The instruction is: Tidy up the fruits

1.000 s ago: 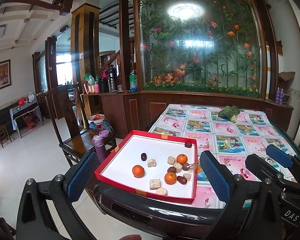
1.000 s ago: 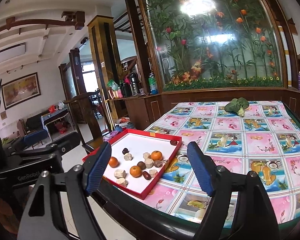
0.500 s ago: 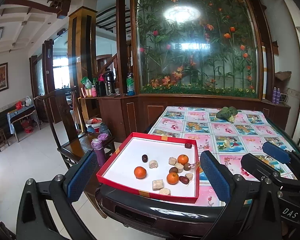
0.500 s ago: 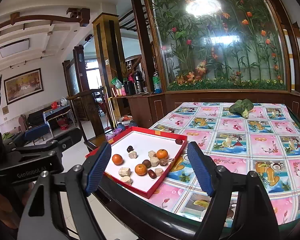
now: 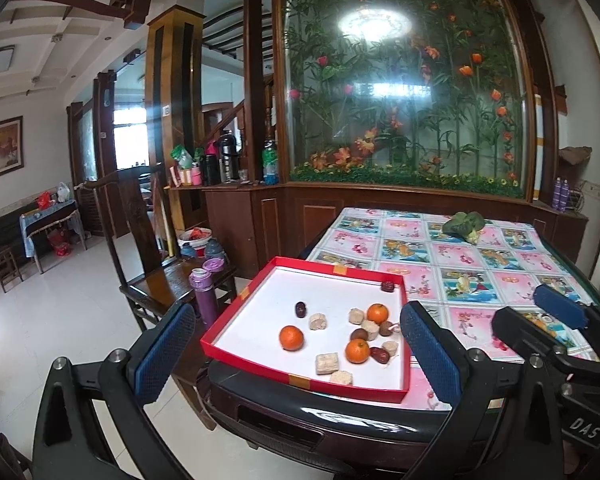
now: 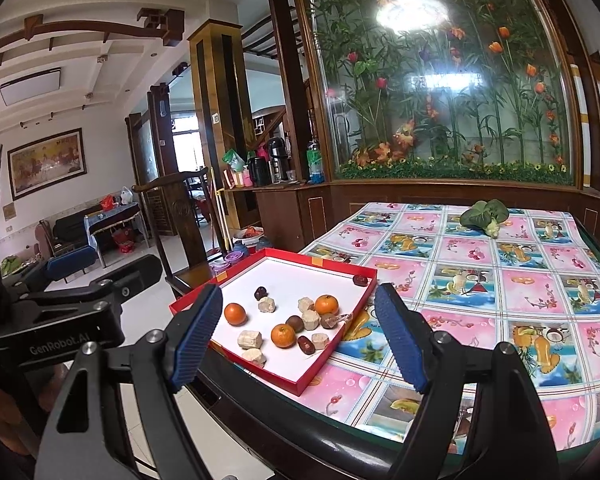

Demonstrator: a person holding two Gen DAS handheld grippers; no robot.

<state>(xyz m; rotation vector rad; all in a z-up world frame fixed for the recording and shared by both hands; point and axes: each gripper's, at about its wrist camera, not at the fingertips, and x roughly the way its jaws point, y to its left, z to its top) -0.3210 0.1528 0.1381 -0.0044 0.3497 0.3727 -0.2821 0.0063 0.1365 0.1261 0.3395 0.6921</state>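
A red tray [image 5: 229, 341] with a white floor sits on the table's near left corner; it also shows in the right wrist view [image 6: 332, 354]. In it lie three oranges [image 5: 291, 337] [image 6: 283, 335], several dark red dates [image 5: 300, 309] and several beige candy lumps [image 5: 326, 363]. One date [image 5: 387, 287] rests in the far right corner. My left gripper [image 5: 296, 354] is open and empty, short of the table edge. My right gripper [image 6: 296, 334] is open and empty, also in front of the table, right of the left one.
The table [image 6: 500, 280] has a pink and blue patterned cloth; a green vegetable [image 6: 485, 215] lies at its far end. A wooden chair [image 5: 156, 264] with a purple flask [image 5: 205, 295] stands left of the table. A glass flower partition [image 5: 404, 80] rises behind.
Both grippers have shifted slightly toward the table and a little higher; the tray looks a bit nearer. Nothing on the tray has moved.
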